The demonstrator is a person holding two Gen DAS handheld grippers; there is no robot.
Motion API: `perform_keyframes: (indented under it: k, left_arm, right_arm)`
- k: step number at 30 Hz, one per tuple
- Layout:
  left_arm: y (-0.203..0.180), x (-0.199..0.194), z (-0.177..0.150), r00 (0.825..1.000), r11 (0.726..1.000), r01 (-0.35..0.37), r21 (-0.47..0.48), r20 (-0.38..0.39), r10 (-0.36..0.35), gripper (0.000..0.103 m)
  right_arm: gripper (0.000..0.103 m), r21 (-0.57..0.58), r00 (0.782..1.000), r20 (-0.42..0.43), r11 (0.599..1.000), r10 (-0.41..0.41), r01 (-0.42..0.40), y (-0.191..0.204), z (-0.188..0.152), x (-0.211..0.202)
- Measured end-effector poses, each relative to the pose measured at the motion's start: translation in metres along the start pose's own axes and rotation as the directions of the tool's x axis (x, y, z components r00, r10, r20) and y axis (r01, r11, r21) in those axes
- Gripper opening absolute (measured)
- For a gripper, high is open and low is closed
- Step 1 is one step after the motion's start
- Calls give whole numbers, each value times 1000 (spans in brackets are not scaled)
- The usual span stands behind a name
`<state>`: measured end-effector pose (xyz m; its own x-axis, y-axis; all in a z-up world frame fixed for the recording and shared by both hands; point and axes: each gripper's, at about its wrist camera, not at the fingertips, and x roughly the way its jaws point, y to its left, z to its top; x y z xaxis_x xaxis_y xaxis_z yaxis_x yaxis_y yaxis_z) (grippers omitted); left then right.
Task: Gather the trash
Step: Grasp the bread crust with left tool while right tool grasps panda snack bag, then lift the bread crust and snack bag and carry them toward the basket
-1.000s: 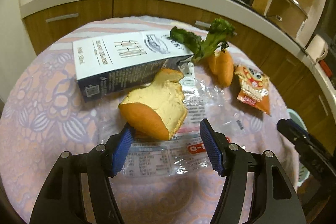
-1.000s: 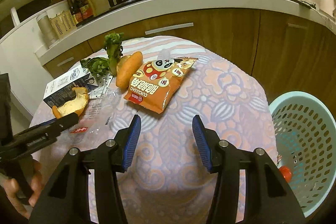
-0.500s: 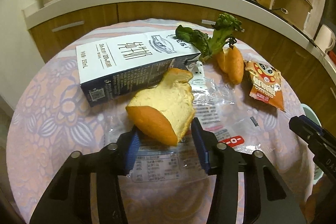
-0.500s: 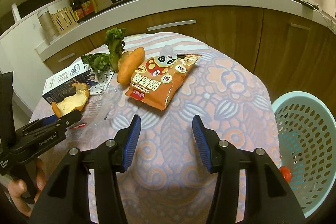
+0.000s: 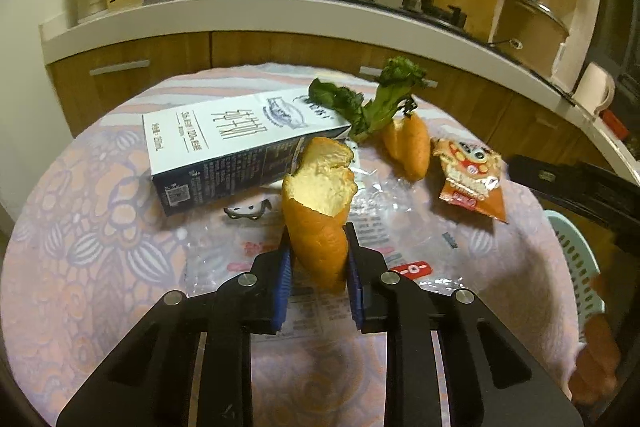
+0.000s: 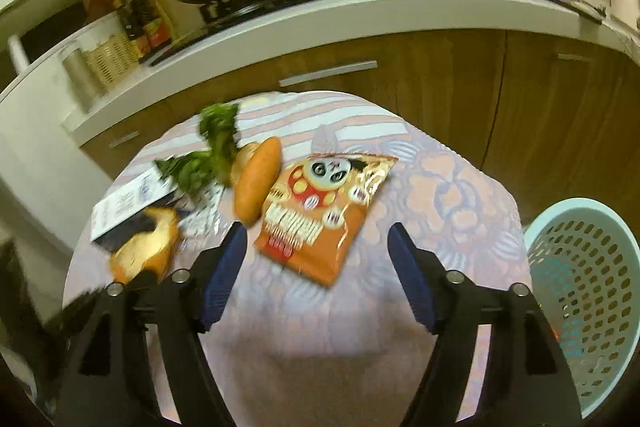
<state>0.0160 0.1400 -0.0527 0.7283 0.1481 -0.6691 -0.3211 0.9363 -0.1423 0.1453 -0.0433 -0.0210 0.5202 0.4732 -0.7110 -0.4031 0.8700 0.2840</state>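
Note:
My left gripper (image 5: 318, 267) is shut on an orange peel (image 5: 318, 211) and holds it upright, lifted off a clear plastic wrapper (image 5: 376, 227) on the table. The peel also shows in the right wrist view (image 6: 146, 247). A white and dark milk carton (image 5: 236, 143) lies behind it. An orange snack bag (image 6: 320, 215) lies just ahead of my right gripper (image 6: 316, 267), which is open and empty above the table. The bag also shows in the left wrist view (image 5: 470, 179).
A carrot with green leaves (image 5: 404, 139) lies between carton and snack bag. A pale blue perforated bin (image 6: 588, 291) stands off the table's right edge. A patterned cloth (image 6: 440, 195) covers the round table. A kitchen counter (image 5: 280, 7) runs behind.
My left gripper closed on the orange peel and lifted it off the wrapper, tipping it upright. My right gripper opened wider and moved closer to the snack bag.

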Motion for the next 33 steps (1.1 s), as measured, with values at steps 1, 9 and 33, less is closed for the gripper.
perform_keyframes:
  k: [1,9,33]
  left_arm:
    - [-1,0,0,1000,1000,3,2,3,-3,22]
    - [1,1,2,1000,1000,30,0,2,-30,22]
    - [1,-16,1,991,993,118,-8,61,-118,22]
  right_arm:
    - [70,6,1000,-12,1000,-4,4,0,2,7]
    - [77,-23,995,-35,996,-92,91,18,7,46]
    - [7,10,991,33,991,-131,131,-5,-10,-1]
